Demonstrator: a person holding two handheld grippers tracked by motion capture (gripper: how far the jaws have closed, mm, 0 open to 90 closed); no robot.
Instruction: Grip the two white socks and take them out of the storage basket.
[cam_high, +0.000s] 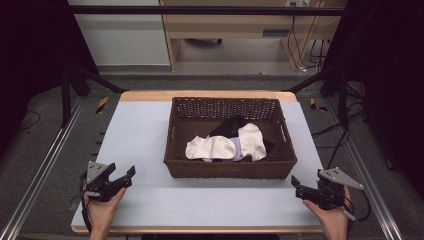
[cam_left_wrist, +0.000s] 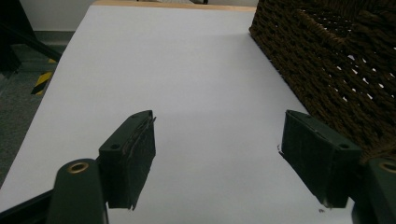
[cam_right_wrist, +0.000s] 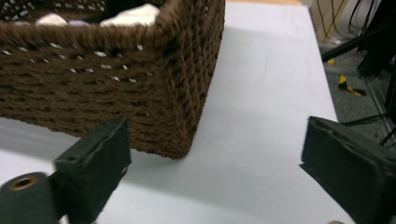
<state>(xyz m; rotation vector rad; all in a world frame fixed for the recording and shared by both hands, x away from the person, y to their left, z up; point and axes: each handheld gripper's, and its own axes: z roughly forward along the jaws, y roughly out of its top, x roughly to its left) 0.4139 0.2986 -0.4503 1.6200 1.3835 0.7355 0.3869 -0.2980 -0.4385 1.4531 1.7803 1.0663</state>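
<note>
A brown wicker basket (cam_high: 230, 169) stands in the middle of the table. Inside it lie white cloths (cam_high: 220, 145) over a black garment (cam_high: 231, 124). My left gripper (cam_high: 122, 177) rests at the table's front left, held by a hand, jaws wide apart with nothing between them. In the left gripper view its gripper (cam_left_wrist: 217, 158) hovers over bare tabletop, with the basket (cam_left_wrist: 336, 70) to its right. My right gripper (cam_high: 297, 185) sits at the front right, open and empty. In the right gripper view its gripper (cam_right_wrist: 215, 170) faces the basket's near corner (cam_right_wrist: 187, 93).
The table has a pale blue-grey top (cam_high: 140, 135) with a wooden edge (cam_high: 210, 95) at the far side. Metal rails (cam_high: 45, 160) run along both sides on the floor. Cables (cam_high: 315, 50) hang near the furniture at the back right.
</note>
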